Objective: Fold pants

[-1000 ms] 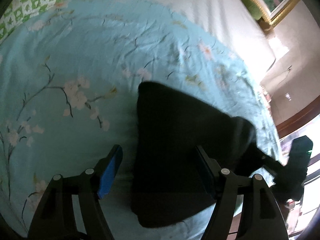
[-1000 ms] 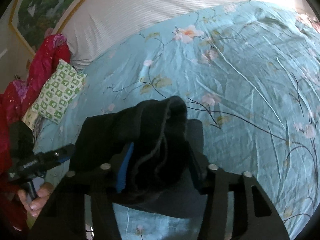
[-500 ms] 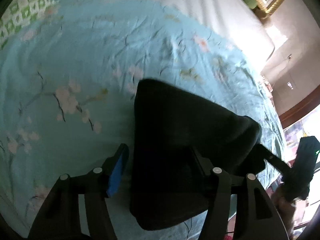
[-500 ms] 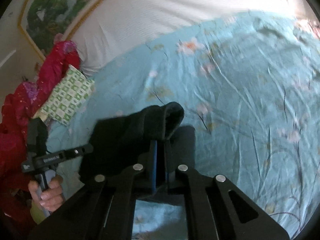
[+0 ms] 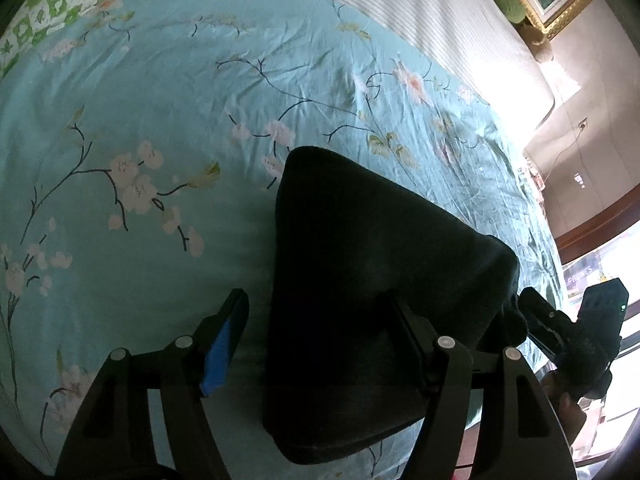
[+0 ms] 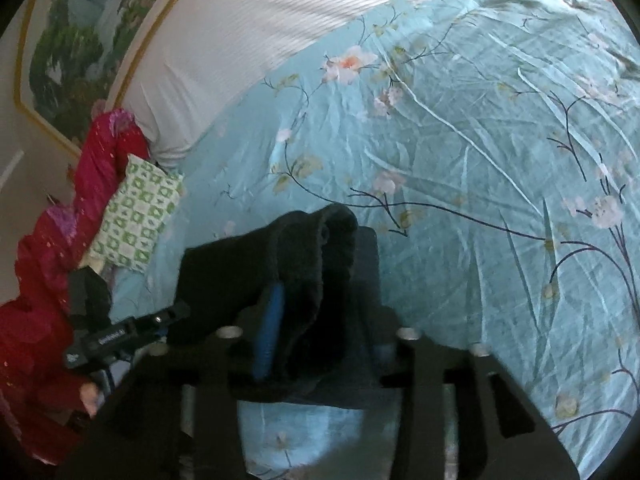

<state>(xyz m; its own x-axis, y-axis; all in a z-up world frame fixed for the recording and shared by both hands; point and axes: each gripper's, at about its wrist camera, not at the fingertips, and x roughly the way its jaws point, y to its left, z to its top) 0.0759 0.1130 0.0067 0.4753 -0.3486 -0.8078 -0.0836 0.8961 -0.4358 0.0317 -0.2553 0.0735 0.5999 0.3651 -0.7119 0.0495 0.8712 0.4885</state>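
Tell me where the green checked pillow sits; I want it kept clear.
The green checked pillow lies at the left edge of the bed, beside the red quilt.

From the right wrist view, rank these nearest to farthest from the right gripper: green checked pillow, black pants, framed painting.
1. black pants: a fold lies between the opening jaws of the right gripper.
2. green checked pillow: left, at the bed's edge.
3. framed painting: far upper left, on the wall.
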